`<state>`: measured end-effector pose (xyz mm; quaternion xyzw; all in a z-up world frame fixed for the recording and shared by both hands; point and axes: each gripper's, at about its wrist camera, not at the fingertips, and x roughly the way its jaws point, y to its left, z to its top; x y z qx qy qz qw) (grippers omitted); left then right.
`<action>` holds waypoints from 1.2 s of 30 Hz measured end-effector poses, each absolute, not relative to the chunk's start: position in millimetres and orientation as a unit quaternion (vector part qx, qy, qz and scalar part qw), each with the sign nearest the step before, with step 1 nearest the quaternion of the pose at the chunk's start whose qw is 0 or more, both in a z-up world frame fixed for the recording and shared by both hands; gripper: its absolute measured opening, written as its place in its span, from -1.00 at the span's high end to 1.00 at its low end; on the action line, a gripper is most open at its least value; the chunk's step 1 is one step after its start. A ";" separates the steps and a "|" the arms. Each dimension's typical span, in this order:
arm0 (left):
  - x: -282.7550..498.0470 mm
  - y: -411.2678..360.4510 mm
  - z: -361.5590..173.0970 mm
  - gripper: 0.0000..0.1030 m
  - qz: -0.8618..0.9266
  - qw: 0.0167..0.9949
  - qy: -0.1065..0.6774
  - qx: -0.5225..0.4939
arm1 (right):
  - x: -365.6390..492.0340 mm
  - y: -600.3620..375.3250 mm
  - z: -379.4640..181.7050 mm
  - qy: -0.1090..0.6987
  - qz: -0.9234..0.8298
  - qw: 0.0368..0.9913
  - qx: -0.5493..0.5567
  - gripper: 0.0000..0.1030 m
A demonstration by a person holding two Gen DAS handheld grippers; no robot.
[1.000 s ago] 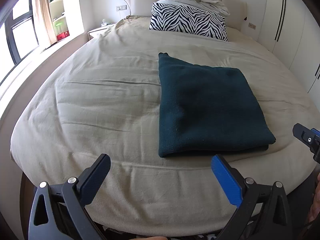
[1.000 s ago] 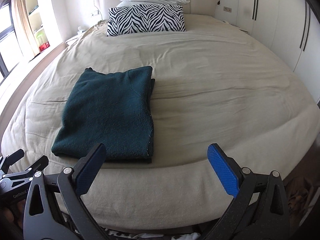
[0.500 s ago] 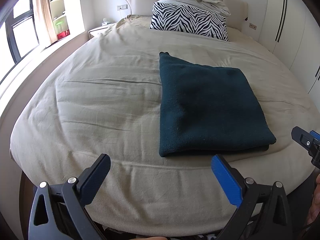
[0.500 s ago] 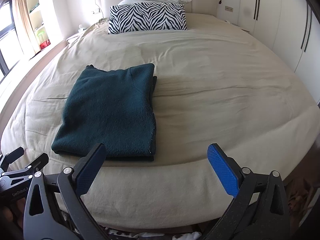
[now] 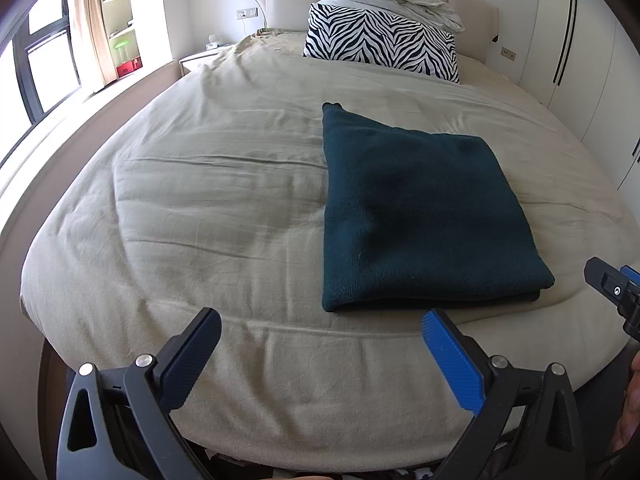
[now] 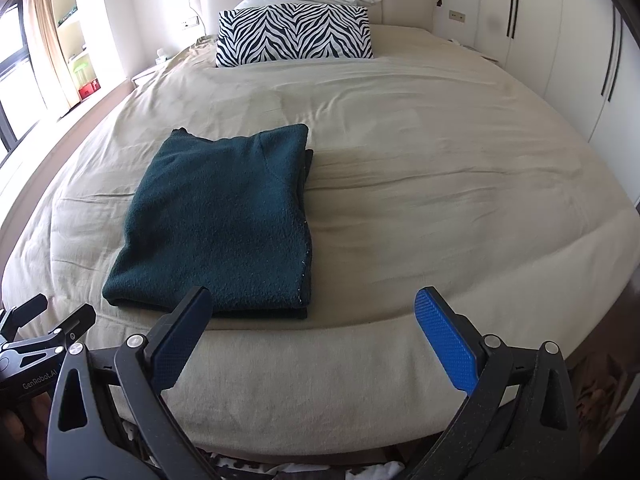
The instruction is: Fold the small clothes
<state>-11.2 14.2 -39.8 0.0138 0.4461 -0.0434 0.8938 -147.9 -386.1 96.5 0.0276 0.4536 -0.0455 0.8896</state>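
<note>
**Status: dark green garment folded on bed; both grippers empty and held off the near edge.**

Over the last second almost nothing changes: the dark green garment [image 5: 420, 216] keeps its position as a flat, layered rectangle on the beige bedcover [image 5: 208, 208], near the foot of the bed and well short of the zebra-print pillow [image 5: 380, 42]. The view creeps forward only slightly. The left gripper [image 5: 320, 356] has its jaws spread wide apart, holding nothing, below the garment's near edge. The right gripper [image 6: 312, 332] is likewise spread and empty, its left finger [image 6: 180, 344] overlapping the garment's near edge in view; contact cannot be confirmed. With layers stacked and edges roughly aligned, the fold appears complete or within one fold of completion.
</note>
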 end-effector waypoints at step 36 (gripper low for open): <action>-14.6 15.1 -42.3 -1.00 -0.040 0.892 0.450 0.012 | -151.9 -384.2 92.6 0.457 -0.046 0.888 0.029 -1.00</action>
